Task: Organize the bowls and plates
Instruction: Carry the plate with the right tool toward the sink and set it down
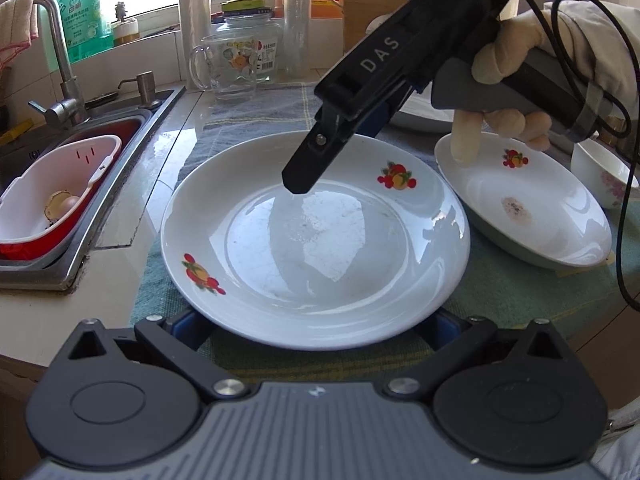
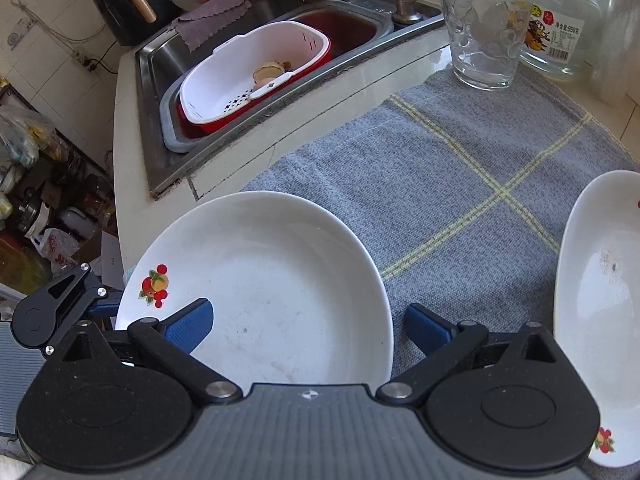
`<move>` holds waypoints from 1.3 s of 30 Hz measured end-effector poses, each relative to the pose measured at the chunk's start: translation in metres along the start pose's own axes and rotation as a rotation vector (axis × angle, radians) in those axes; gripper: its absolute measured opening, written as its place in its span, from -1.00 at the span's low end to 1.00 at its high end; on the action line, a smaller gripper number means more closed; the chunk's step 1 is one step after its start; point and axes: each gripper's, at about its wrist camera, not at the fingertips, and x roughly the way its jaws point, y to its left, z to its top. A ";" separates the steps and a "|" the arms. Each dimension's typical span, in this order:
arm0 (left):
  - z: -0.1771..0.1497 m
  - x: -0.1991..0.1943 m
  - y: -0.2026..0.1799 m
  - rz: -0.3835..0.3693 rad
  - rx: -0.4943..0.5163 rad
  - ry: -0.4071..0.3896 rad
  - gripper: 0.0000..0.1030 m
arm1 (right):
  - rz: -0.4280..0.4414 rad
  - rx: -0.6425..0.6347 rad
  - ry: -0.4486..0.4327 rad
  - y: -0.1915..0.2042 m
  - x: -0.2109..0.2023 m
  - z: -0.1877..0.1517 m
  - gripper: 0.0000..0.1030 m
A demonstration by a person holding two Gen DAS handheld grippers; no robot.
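Note:
A white plate with fruit prints lies on the blue checked cloth; it also shows in the right wrist view. My left gripper is open, its blue pads apart at the plate's near rim, partly hidden beneath it. My right gripper is open, hovering over the plate's far side, one pad over the plate and one past its rim. A second fruit-print plate lies to the right, with a brown stain; it also shows in the right wrist view. A small floral bowl stands at the far right.
A steel sink on the left holds a white-and-red colander basket. A glass mug, a glass jar and bottles stand at the back. More white dishes sit behind my right gripper's body.

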 end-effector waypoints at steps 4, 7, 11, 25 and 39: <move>0.000 0.000 0.001 -0.005 0.004 -0.001 0.98 | 0.062 0.004 0.000 -0.008 -0.002 0.007 0.85; 0.001 0.000 0.001 -0.007 0.008 0.003 0.98 | 0.078 0.007 0.007 -0.012 0.001 0.009 0.68; 0.001 0.000 0.000 -0.003 0.011 0.005 0.95 | 0.122 0.012 0.011 -0.013 0.000 0.009 0.64; 0.015 0.002 0.007 0.004 0.036 0.022 0.86 | 0.144 0.002 -0.034 -0.017 -0.013 0.014 0.65; 0.063 0.040 0.040 -0.048 0.110 0.001 0.86 | 0.068 0.055 -0.123 -0.056 -0.022 0.054 0.66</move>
